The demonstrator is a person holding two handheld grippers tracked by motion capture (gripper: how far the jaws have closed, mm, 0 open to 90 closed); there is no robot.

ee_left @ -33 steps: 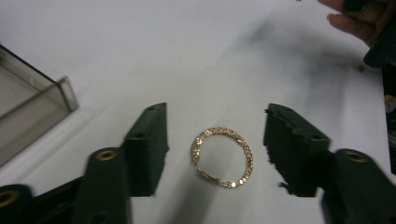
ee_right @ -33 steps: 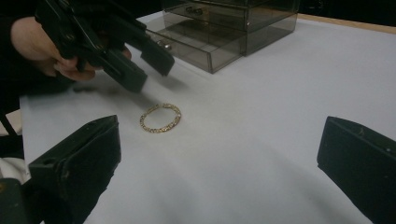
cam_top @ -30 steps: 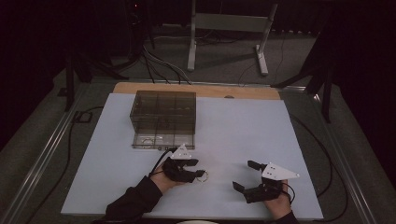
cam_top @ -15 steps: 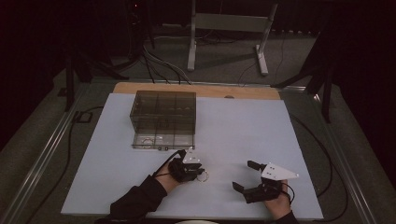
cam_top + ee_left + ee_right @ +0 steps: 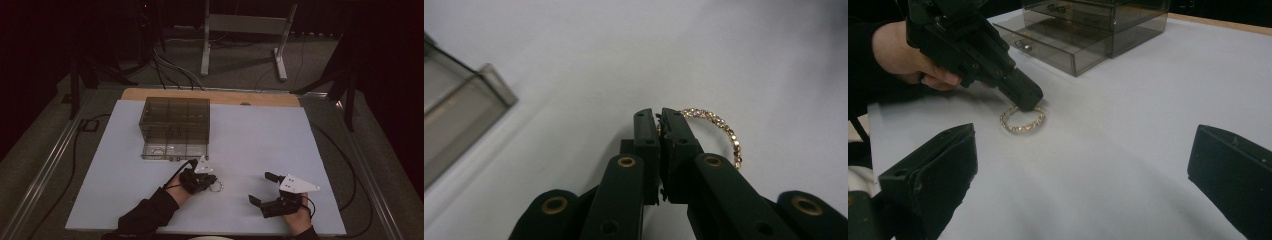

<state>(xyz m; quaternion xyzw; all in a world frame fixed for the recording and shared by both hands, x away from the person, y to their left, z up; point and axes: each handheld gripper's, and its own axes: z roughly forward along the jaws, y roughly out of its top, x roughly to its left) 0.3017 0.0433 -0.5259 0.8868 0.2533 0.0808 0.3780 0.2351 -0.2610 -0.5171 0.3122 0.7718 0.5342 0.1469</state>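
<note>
gold bracelet [image 5: 719, 127] is pinched at its rim by the left gripper [image 5: 659, 120], jaws just closed, flat on the white table [image 5: 260, 140]; it should be lifted slowly, kept level; right gripper [image 5: 1083, 165] is held spread.

The room was dim, its far wall lost in black shadow. A grey carpeted floor [image 5: 240, 70] lay around the pale blue-white rectangular worktop [image 5: 260, 135], whose far edge showed a strip of bare light wood [image 5: 165, 95]. Beyond that far edge stood a grey metal frame stand [image 5: 245, 30] on two splayed feet, with dark cables [image 5: 170, 67] trailing across the floor beside it. Dark stand legs [image 5: 80, 75] rose near the far left corner, others [image 5: 347, 85] near the far right. A metal rail [image 5: 47, 165] ran along the left edge.
</note>
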